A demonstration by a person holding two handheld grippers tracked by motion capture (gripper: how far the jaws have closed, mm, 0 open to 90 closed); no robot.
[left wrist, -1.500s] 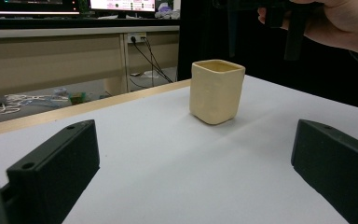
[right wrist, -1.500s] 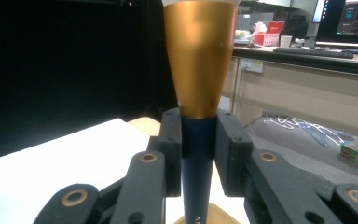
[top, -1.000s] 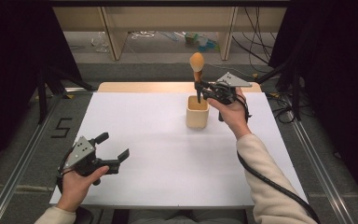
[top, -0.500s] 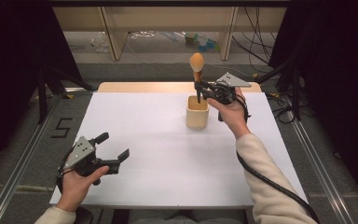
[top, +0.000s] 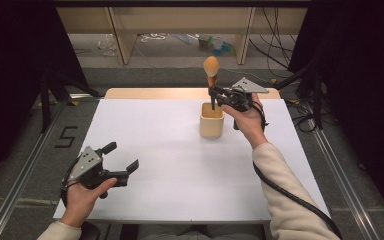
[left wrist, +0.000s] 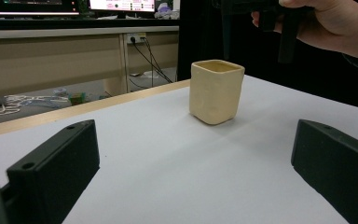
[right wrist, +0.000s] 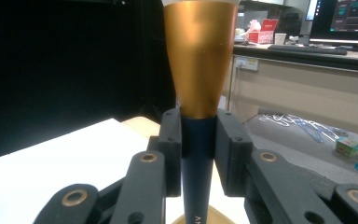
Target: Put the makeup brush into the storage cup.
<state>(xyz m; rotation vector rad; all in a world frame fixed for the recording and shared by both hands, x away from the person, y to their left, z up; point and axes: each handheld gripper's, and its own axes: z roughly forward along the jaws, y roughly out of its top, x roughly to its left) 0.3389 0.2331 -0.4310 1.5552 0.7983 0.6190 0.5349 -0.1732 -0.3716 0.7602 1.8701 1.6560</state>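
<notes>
While clamped upright: one brush (top: 211, 75), one cup (top: 212, 120), two hand-held grippers.

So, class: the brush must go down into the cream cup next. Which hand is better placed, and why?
The right. Its gripper is already shut on the brush handle, directly above the cup. The left gripper sits open near the table's front edge, far from the cup.
</notes>
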